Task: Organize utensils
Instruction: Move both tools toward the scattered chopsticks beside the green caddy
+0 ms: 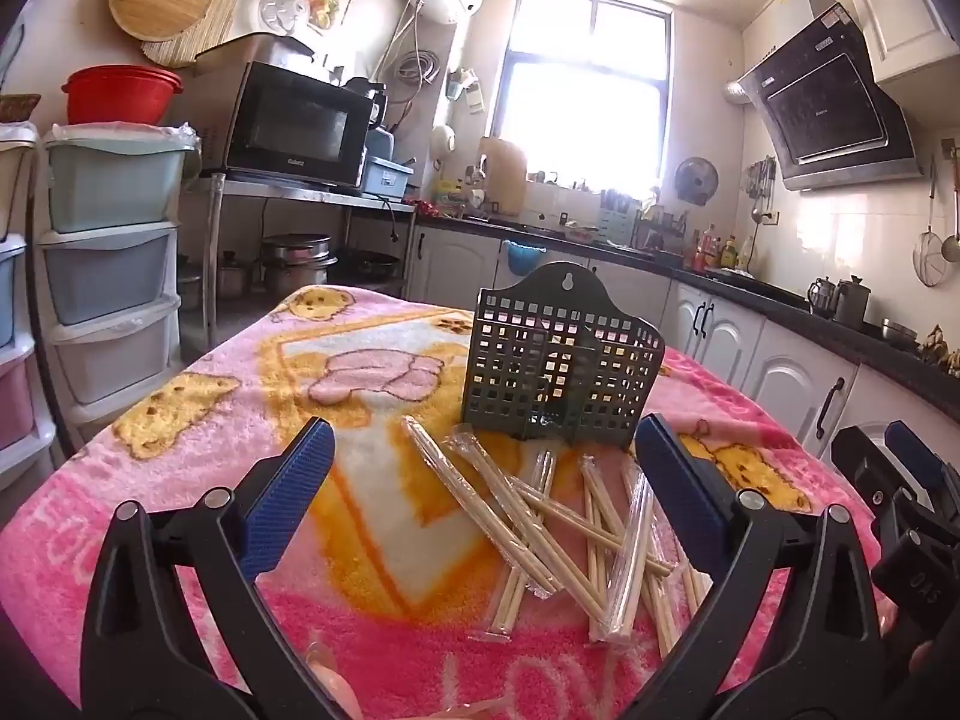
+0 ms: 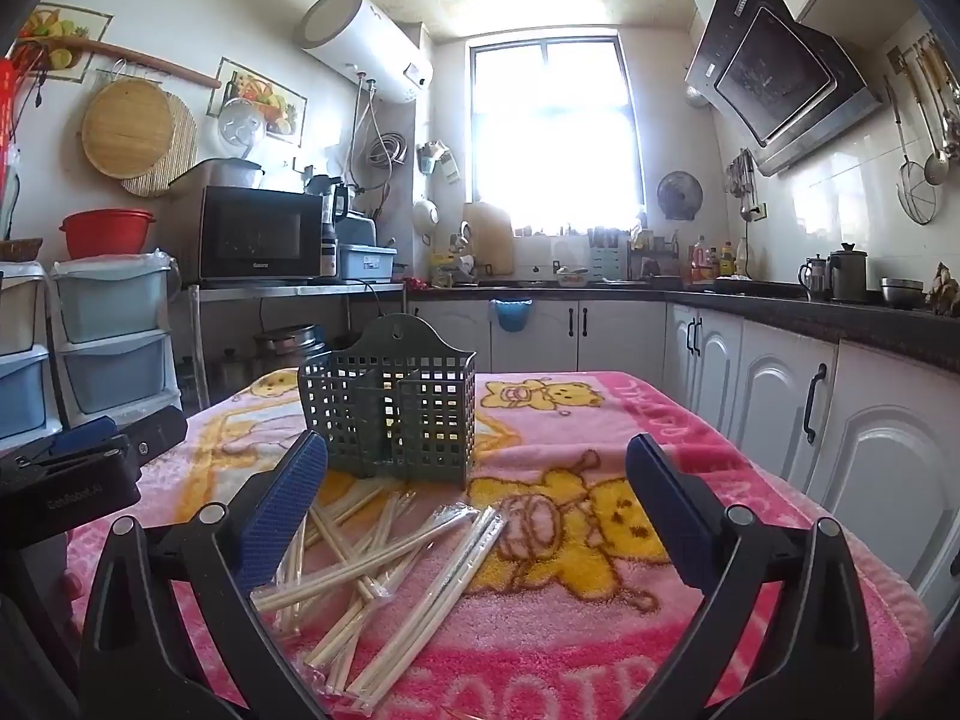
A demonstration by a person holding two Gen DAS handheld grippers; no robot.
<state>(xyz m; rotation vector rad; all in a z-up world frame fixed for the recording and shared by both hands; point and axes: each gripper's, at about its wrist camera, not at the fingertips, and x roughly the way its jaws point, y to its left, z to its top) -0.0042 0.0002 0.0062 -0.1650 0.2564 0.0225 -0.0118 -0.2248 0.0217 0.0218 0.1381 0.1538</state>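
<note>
While both grippers hover above the table with their jaws spread wide, nothing is gripped by either one.

Left wrist view
Left gripper (image 1: 480, 498): wide open, blue-padded fingers (image 1: 288, 504) apart, holding nothing.
Chopsticks (image 1: 558, 528): loose pile of pairs in clear plastic sleeves, lying crossed on the blanket between the two fingers and a little toward the right finger.
Utensil holder (image 1: 561, 369): dark green perforated caddy with a hanging tab, standing upright just beyond the pile, ahead of the fingertips and nearer the right one; inner dividers show through the grid.
Blanket (image 1: 198, 420): pink with yellow cartoon bears, covering the table under everything.
Right gripper (image 1: 912, 480): seen only at the right edge, beside the left gripper's right finger.

Right wrist view
Right gripper (image 2: 477, 501): wide open, holding nothing.
Chopsticks (image 2: 390, 558): same pile, lying between the fingers but crowded toward the left finger, some passing under it.
Utensil holder (image 2: 393, 405): upright, ahead of the left fingertip, just beyond the pile.
Blanket (image 2: 600, 516): bare bear pattern in front of the right finger.
Left gripper (image 2: 78, 468): black body visible at the left edge, beside the left finger.
</note>
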